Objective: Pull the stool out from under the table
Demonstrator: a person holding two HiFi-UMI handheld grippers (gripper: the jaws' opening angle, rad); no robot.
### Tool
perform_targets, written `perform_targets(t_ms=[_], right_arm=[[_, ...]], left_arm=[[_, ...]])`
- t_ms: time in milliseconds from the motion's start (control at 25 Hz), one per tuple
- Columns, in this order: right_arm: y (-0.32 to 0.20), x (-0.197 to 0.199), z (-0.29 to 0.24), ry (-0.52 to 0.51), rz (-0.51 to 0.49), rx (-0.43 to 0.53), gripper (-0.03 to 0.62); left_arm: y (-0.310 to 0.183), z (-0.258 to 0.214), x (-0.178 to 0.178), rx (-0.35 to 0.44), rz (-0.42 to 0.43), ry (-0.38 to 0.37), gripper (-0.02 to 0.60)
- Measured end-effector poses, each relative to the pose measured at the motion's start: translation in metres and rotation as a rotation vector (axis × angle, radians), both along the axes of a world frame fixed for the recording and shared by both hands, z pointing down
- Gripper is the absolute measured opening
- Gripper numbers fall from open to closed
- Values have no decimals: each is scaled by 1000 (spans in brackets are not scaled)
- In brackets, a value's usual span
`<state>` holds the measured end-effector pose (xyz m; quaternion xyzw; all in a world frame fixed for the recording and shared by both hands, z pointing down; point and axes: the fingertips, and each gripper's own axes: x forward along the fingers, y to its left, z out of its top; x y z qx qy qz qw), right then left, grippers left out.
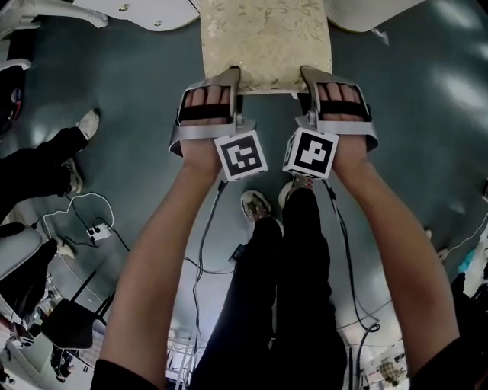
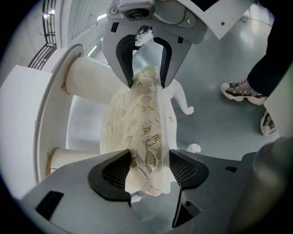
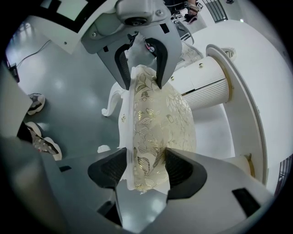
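The stool's cream seat with gold leaf print (image 1: pixel 267 38) lies at the top centre, its far part under the white table (image 1: pixel 145 11). My left gripper (image 1: pixel 230 78) is shut on the seat's near left corner, and my right gripper (image 1: pixel 313 76) is shut on the near right corner. In the left gripper view the seat (image 2: pixel 137 123) runs edge-on between the left gripper's (image 2: pixel 149 171) pads, with the right gripper (image 2: pixel 142 59) clamped at its far end. The right gripper view mirrors this: seat (image 3: pixel 160 119), right gripper (image 3: pixel 146 171), left gripper (image 3: pixel 139 64). A curved white stool leg (image 2: pixel 183 103) shows below.
The table's fluted white pedestal (image 3: pixel 206 87) stands close behind the stool. My own legs and shoes (image 1: pixel 297 251) are just behind the grippers. Another person's shoe (image 1: pixel 88 122) and cables with a power strip (image 1: pixel 95 228) lie on the grey floor at the left.
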<state>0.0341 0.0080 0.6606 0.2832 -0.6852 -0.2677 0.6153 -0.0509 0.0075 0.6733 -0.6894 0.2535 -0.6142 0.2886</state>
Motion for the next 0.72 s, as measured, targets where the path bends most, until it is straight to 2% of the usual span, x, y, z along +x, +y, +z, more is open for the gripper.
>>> perform_targets(t_ms=[120,280,400,480,560,600,720], right_arm=[[19,-4,3,-18,-1,-10,256],[34,9,5,53,7,0,256],[55,5,7,34,8,-11,256],[63,6,8,18,19,-20,256],[74,7,8,5,42,-24,256],[88,6,9,14,46,-29,256],[126,1,13,27,59,-35,256]], left_arm=[[18,2,-4,-12,-12,-7,278],[25,-1,-6,30,13,-71,276],[52,7,-6,-31,-4,-54,276],[54,3,-6,11,10,-89,276],[65,6,-1,-11,17,-62,275],[80,9,-4,-24,26,-71,275],[112,8,-17,13,67,-134,275]])
